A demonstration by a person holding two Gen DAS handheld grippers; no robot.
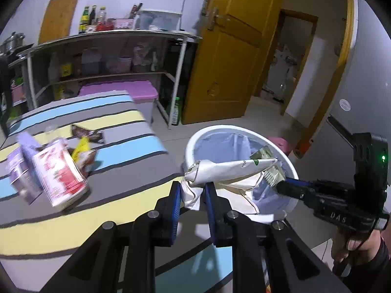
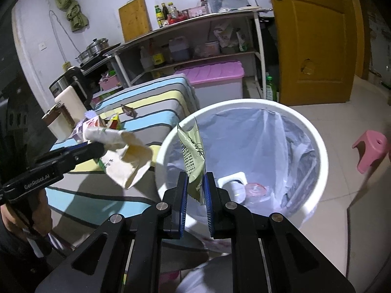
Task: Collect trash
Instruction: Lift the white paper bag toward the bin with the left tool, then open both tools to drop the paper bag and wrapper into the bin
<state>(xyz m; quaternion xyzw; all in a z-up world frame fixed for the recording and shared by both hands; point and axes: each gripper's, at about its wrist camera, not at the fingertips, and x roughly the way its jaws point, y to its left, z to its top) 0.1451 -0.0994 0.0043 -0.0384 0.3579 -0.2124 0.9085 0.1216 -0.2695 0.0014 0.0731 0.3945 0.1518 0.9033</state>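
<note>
My left gripper (image 1: 192,191) is shut on a crumpled white paper bag (image 1: 227,171), held at the near rim of the white trash bin (image 1: 193,144). It also shows in the right wrist view (image 2: 129,158). My right gripper (image 2: 196,190) is shut on a pale green snack wrapper (image 2: 191,149), held over the bin (image 2: 315,146). The bin has a clear liner and some trash at the bottom. More trash lies on the striped table: a red-and-white carton (image 1: 59,173), a purple pack (image 1: 20,168), a yellow wrapper (image 1: 80,147) and a dark wrapper (image 1: 86,134).
The striped table (image 1: 127,171) is left of the bin. Behind it stand a shelf rack (image 1: 110,56) with bottles and a purple-lidded box (image 1: 127,91). A yellow door (image 1: 227,56) is at the back. A pink stool (image 2: 371,150) sits right of the bin.
</note>
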